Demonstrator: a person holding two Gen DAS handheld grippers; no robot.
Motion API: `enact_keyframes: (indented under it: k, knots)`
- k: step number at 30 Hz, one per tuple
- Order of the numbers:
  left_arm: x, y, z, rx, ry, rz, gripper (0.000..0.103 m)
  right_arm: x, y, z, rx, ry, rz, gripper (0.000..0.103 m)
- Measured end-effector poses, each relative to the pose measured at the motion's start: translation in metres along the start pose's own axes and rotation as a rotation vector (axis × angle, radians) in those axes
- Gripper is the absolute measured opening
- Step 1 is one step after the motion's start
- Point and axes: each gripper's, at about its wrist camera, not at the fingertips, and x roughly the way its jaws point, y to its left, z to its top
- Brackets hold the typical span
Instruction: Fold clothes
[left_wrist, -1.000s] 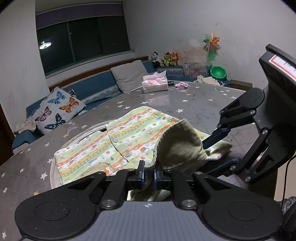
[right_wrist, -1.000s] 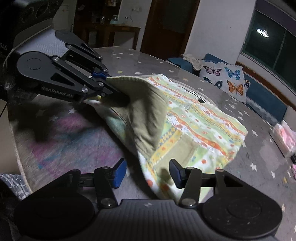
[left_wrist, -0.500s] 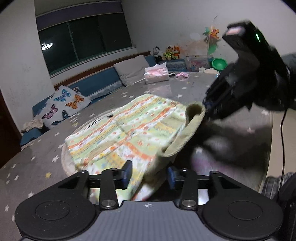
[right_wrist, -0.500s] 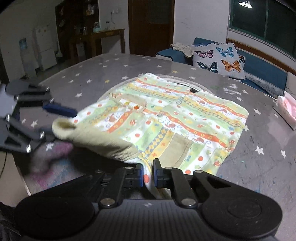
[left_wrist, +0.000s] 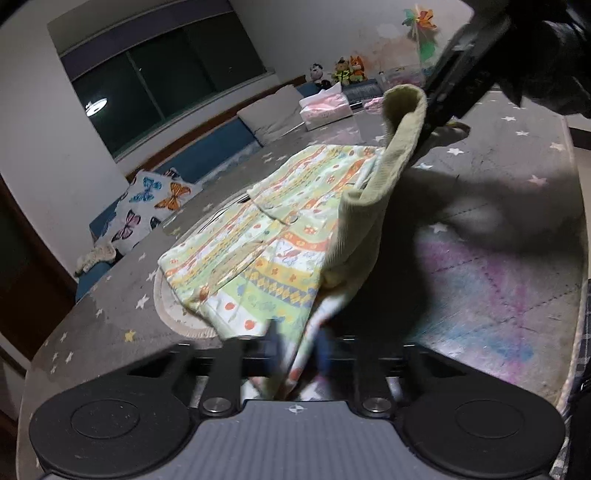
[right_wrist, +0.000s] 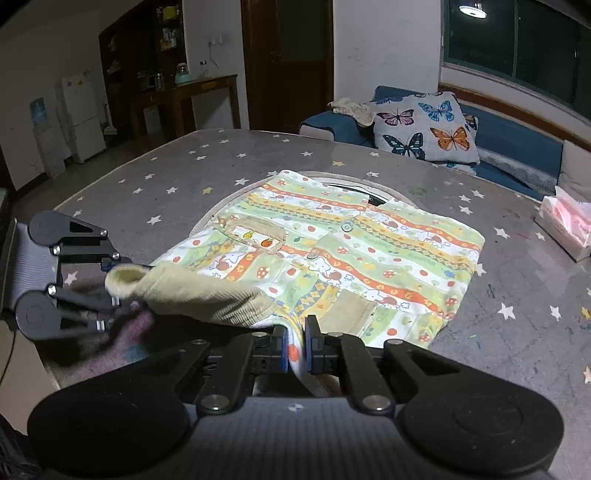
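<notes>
- Since a second ago the olive-lined flap (right_wrist: 207, 295) has gone from a slack heap on the jacket to a strip pulled out between my two grippers, and the right one, which stood spread then, has clamped on.
- Starred grey surface (right_wrist: 221, 155): it carries everything, with bare room on all sides of the garment. The edge nearest me is close, so a hard pull my way could drag cloth over it.
- Jacket (right_wrist: 369, 251): it lies mostly flat and buttoned on a round mat (right_wrist: 207, 221) in the middle of the surface. Only the near side is raised. If I lift further without easing off, the flat body may slide off the mat and lose its square lie.
- Flap: the lining faces up and one end is rolled over. The roll could get creased into the fold if I lay it down as it is.
- Right gripper (right_wrist: 296, 349): pressed together on the patterned hem. It has a thin bite near the cloth's edge, which might slip out under tension.
- Left gripper (left_wrist: 297, 354): its jaws have just been closing with patterned cloth between them. My own view is blurred, but I judge it is pinching the cloth. If the bite is shallow, that corner drops and the fold goes crooked.
</notes>
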Motion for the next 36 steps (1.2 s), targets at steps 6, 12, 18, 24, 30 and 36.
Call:
enact_keyframes:
  k: [6, 12, 18, 24, 30, 36]
  knots:
    - [-0.031, 0.008, 0.008, -0.039, -0.042, 0.006, 0.005, -0.013, 0.006, -0.008, -0.011, -0.012, 0.002, 0.006]
    - [-0.081, 0.000, 0.014, -0.045, -0.043, -0.048, 0.005, -0.059, 0.024, -0.015, -0.046, -0.008, 0.049, 0.006]
    - [-0.102, 0.015, 0.030, -0.123, -0.066, -0.041, 0.005, -0.087, 0.031, -0.007, -0.075, -0.025, 0.080, 0.005]
    - [-0.074, 0.042, 0.053, -0.150, -0.080, 0.003, 0.005, -0.069, 0.010, 0.023, -0.073, -0.050, 0.055, 0.005]
    - [-0.015, 0.079, 0.075, -0.190, -0.044, 0.000, 0.005, -0.030, -0.021, 0.055, -0.057, -0.030, 0.032, 0.005]
    - [0.062, 0.102, 0.086, -0.215, 0.030, 0.014, 0.005, 0.032, -0.052, 0.077, -0.026, 0.024, -0.005, 0.005]
